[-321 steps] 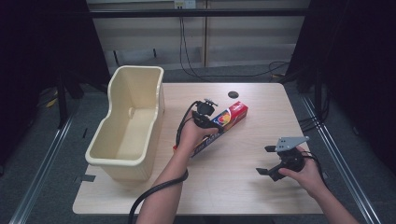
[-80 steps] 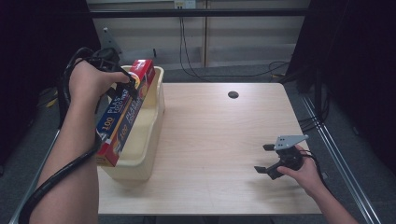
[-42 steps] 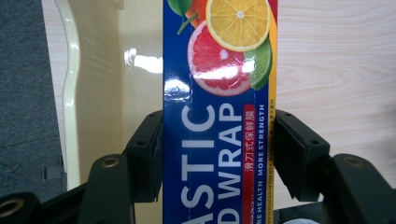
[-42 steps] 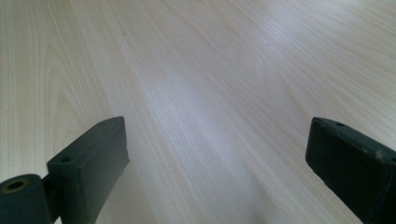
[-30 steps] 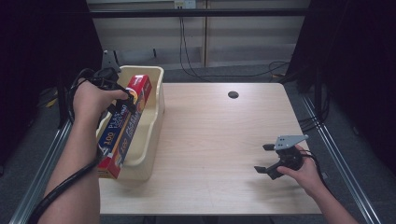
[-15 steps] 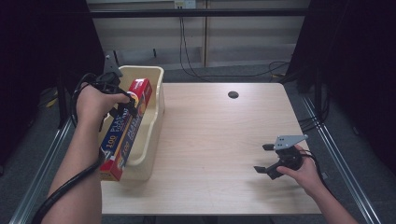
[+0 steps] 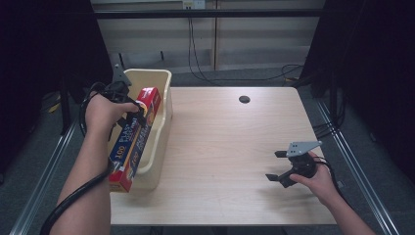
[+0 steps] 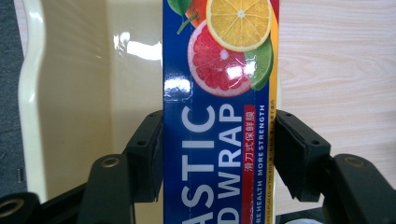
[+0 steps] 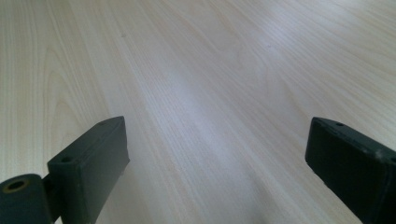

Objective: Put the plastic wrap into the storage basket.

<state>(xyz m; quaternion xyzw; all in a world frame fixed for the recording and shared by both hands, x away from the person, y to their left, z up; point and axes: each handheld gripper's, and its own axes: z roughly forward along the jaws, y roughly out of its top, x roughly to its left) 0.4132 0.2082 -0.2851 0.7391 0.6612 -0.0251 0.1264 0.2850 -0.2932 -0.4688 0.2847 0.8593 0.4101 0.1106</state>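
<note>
Wooden tabletop (image 7: 230,147) has a cream bin (image 7: 159,127) along its left edge. The plastic wrap box (image 7: 134,142) (blue, fruit print) sits tilted over the bin's near end, left gripper (image 7: 139,113) jaws clamped on it. Right gripper (image 7: 276,165) near the right edge, jaws spread, holding nothing.

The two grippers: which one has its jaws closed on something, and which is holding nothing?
The left gripper is the one gripping: its jaws press both sides of the plastic wrap box above the cream tub. The right gripper has its jaws apart over the bare table.
</note>
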